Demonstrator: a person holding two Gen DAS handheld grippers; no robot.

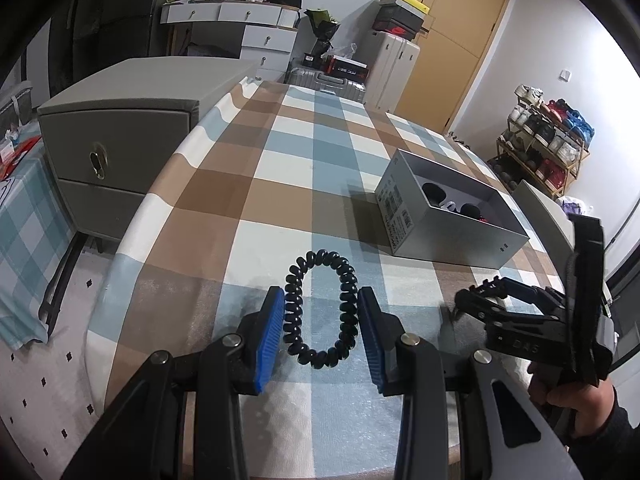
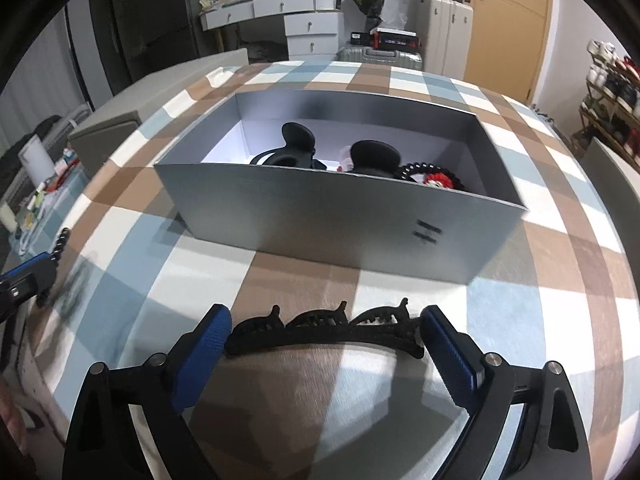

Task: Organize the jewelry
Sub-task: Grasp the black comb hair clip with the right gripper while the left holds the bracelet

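Note:
A black spiral hair tie (image 1: pixel 320 308) lies on the checked tablecloth between the blue pads of my left gripper (image 1: pixel 322 300); the pads touch its sides. My right gripper (image 2: pixel 326 316) holds a long black hair clip (image 2: pixel 326 330) by its two ends, just in front of the open grey box (image 2: pixel 348 216). The box holds black hair accessories (image 2: pixel 296 148), a black beaded tie and a red piece (image 2: pixel 438 180). In the left wrist view the right gripper (image 1: pixel 476 296) with the clip shows at the right, below the box (image 1: pixel 416 220).
The table (image 1: pixel 256 184) has a brown, blue and white checked cloth. A grey bedside cabinet (image 1: pixel 116 152) stands left of it. A white box lid (image 1: pixel 548 208) leans at the right. Suitcases, a door and a shoe rack (image 1: pixel 548 144) stand behind.

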